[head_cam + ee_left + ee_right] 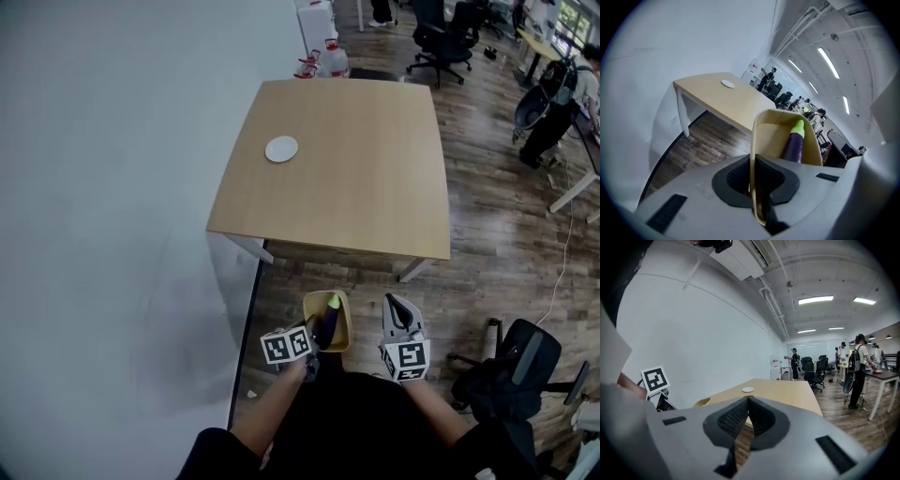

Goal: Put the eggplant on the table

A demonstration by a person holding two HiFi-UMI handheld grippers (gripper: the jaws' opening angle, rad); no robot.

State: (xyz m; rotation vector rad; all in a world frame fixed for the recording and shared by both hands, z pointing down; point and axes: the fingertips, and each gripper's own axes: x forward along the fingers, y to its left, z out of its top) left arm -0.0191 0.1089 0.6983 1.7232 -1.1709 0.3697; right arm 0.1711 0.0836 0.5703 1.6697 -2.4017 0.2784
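Note:
A purple eggplant with a green tip stands tilted inside a tan bowl, held over the floor short of the wooden table. My left gripper is shut on the bowl's near rim. In the left gripper view the bowl's wall rises between the jaws with the eggplant leaning on the far side. My right gripper hangs to the right of the bowl, shut and holding nothing; in its own view the jaws meet, and the bowl's rim shows at left.
A small white disc lies on the table's left part. A white wall runs along the left. A black office chair stands at the right, more chairs and water bottles beyond the table. People stand far off.

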